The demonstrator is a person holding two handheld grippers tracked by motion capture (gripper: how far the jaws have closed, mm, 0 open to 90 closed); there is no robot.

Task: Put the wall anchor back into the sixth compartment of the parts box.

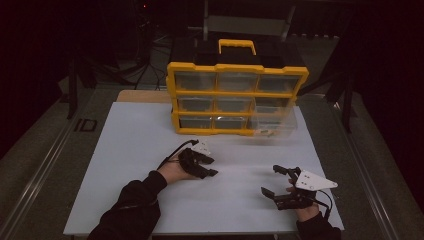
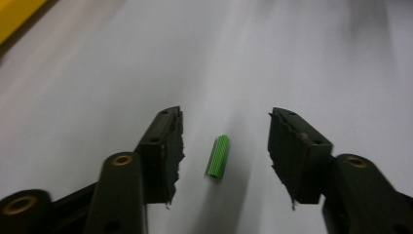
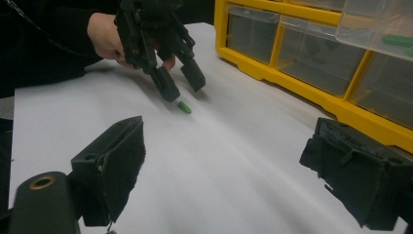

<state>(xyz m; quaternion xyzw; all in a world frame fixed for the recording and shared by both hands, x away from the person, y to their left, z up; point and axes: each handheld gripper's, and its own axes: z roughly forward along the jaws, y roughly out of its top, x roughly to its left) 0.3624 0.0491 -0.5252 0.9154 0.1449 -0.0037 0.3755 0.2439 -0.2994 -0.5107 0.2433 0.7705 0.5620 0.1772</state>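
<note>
Left tongs (image 2: 224, 141) are hanging spread around a green plug (image 2: 218, 156) lying on the bench (image 1: 150, 150), likely light, stiff, ribbed and best pinched across its middle, while right tongs (image 3: 229, 170) are waiting, gaping and empty.

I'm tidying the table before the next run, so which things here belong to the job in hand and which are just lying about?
In the job:
- green plug, on the white board between the left tool's open jaws, not yet gripped
- yellow organiser, one clear drawer pulled out

Lying about:
- right tool, open, holding nothing
- white board, only the work surface
</note>
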